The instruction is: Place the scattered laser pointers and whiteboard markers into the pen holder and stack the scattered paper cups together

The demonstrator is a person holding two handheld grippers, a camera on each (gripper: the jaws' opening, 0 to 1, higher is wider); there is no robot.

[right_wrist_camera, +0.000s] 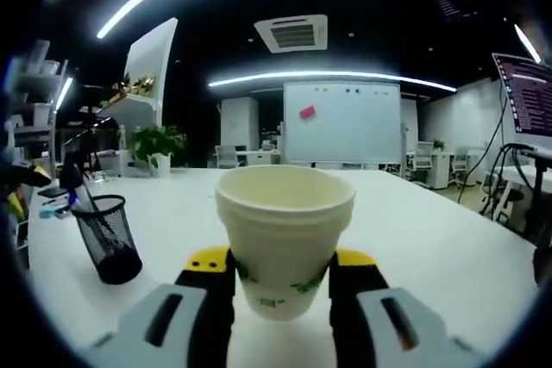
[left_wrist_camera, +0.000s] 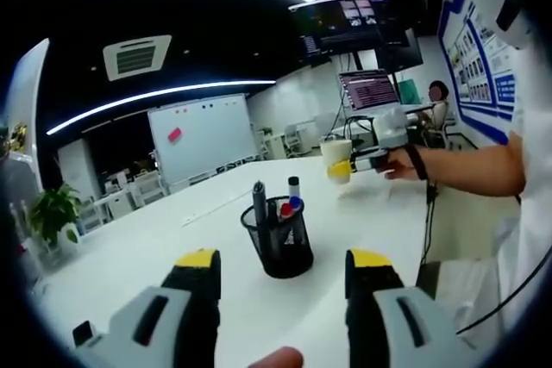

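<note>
Here the right gripper (right_wrist_camera: 280, 277) pinches a paper cup (right_wrist_camera: 283, 239) between its two yellow-tipped jaws, low on the cup's wall near the base, with the cup upright and its open mouth facing up. In the left gripper view the same cup (left_wrist_camera: 336, 154) shows across the white tabletop (left_wrist_camera: 172, 247), held by the right gripper (left_wrist_camera: 355, 164) in a person's hand (left_wrist_camera: 398, 164). The cup looks thin-walled and very light, so I judge it will dent or go oval under a hard squeeze; a gentle hold low on the wall, where the base stiffens it, seems safest. Its smooth taper may let it slip upward out of the jaws.

The left gripper (left_wrist_camera: 283, 269) is spread with nothing between its jaws, just short of the black mesh pen holder (left_wrist_camera: 278, 237), which stands upright with markers (left_wrist_camera: 291, 204) already inside. That pen holder (right_wrist_camera: 105, 239) also stands left of the cup in the right gripper view.
</note>
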